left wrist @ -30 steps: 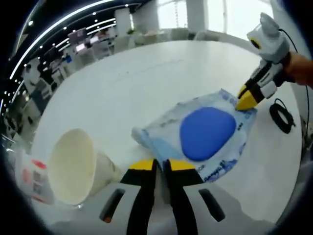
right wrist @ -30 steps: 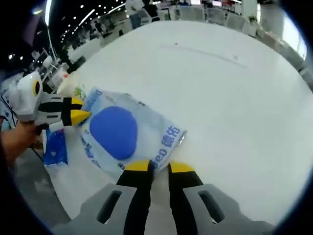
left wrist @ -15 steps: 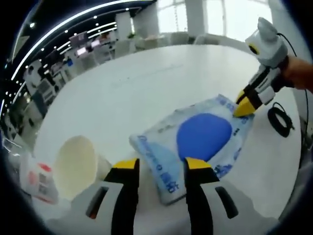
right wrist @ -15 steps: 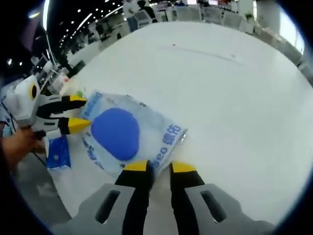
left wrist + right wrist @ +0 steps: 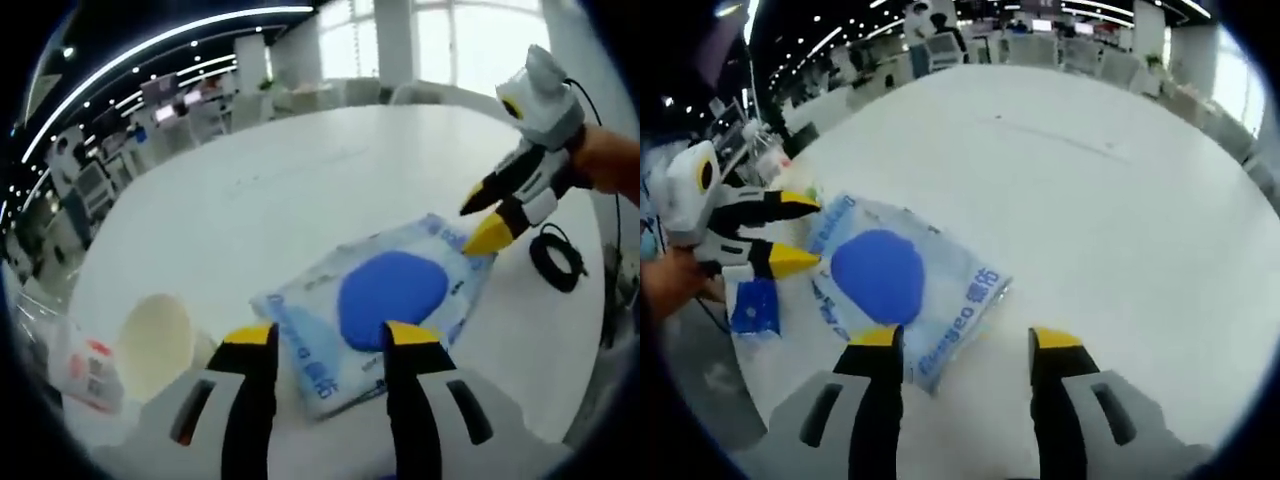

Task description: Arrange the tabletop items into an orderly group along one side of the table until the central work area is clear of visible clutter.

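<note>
- While the wipes pack [image 5: 385, 300] lies flat on the white table [image 5: 280, 190] at lower centre of the left gripper view, both grippers stand released, jaws spread, grasping nothing.
- To shift it well, I judge the left gripper [image 5: 320, 345] should close on the near edge and slide it low.
- The right gripper [image 5: 965, 350] has broad bare tabletop upper right.
- Paper cup [image 5: 155, 335], black cable coil [image 5: 556, 262] and blue packet [image 5: 753, 306] crowd the edges.
</note>
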Motion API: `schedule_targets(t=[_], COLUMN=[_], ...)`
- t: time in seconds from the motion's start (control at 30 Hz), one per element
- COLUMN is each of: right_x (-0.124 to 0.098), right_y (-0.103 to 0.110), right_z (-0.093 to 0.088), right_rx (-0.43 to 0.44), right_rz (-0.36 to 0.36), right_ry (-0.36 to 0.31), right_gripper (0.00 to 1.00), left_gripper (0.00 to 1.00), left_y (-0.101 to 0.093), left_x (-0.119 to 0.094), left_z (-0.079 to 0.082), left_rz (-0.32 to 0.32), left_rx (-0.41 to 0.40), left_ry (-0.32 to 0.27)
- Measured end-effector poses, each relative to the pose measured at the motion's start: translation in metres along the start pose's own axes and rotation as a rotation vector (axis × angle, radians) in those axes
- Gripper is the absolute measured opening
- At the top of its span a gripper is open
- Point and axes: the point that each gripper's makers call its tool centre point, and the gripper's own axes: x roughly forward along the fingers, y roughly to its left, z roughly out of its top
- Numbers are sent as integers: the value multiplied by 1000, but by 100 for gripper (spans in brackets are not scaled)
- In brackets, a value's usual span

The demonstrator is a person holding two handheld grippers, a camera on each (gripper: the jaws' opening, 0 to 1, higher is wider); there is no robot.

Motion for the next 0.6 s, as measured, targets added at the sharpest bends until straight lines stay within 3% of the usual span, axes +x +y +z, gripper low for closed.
schedule_targets(t=[0.17, 0.6], right_x=[-14, -70], right_y=[-3, 4], right_z=[11, 25], right_rx=[3, -4], right_rz=[-35, -76], right_ry=[-63, -173], right_gripper=[68, 72], left_gripper=[40, 43], left_y=[-10, -24], left_x=[-7, -44], left_z=[13, 43], left_rz=[-24, -76], left_rx=[5, 16], left_ry=[-34, -135])
